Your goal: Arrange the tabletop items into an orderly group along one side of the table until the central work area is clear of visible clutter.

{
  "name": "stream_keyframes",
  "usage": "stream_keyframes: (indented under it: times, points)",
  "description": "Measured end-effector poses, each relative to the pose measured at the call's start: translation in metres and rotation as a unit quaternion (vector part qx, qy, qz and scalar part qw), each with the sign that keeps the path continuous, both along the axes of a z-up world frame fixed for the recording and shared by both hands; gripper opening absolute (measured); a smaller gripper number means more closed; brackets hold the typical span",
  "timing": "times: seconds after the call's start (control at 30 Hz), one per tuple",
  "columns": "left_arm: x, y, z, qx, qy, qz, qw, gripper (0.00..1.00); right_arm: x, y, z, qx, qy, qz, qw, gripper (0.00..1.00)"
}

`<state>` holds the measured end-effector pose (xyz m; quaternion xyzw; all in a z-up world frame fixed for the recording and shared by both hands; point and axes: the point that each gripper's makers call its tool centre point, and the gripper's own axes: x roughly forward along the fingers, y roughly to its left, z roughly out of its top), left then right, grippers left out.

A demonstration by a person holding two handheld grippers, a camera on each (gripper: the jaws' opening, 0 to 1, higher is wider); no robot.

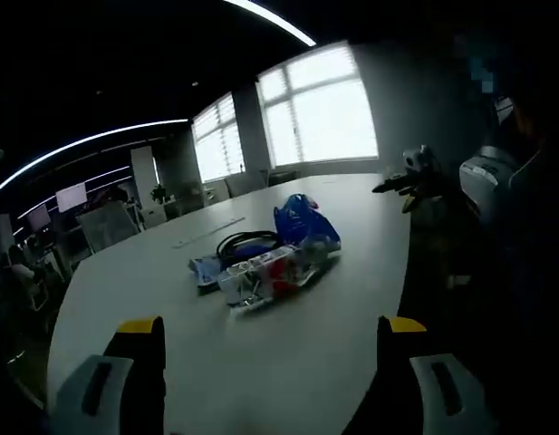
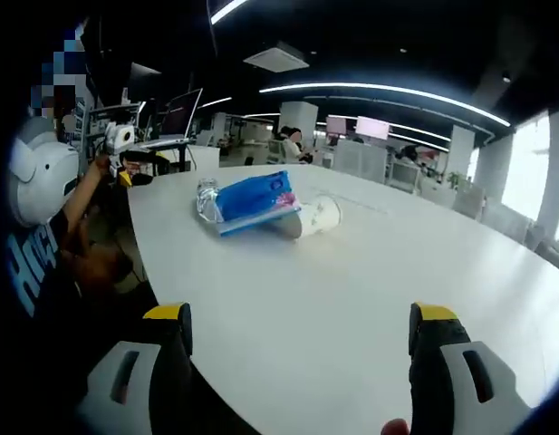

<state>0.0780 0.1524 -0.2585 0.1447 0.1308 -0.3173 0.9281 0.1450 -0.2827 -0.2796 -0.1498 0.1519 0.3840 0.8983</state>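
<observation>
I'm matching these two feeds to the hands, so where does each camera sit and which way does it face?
Left gripper view: rides on the left gripper, open jaws rising from the bottom; looks across the white table at the pile of items, windows behind; the person's torso is at right.
Right gripper view: rides on the right gripper, jaws open; looks across the table at the blue pack, office behind; the person's arm is at left.
Shared: the table and the blue pack, from opposite sides.

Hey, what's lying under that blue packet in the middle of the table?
In the right gripper view the blue packet lies on a clear plastic bottle, beside a white cup on its side. The rest beneath is covered.
</observation>
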Motion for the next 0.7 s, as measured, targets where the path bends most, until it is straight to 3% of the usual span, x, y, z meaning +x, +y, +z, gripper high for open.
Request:
stream_keyframes:
  times: [0.7]
  points:
    - [0.0001, 0.0, -0.0002, 0.006, 0.002, -0.01, 0.9999, 0.97, 0.0003, 0.006, -0.0012, 0.002, 0.003, 0.008, 1.0, 0.96]
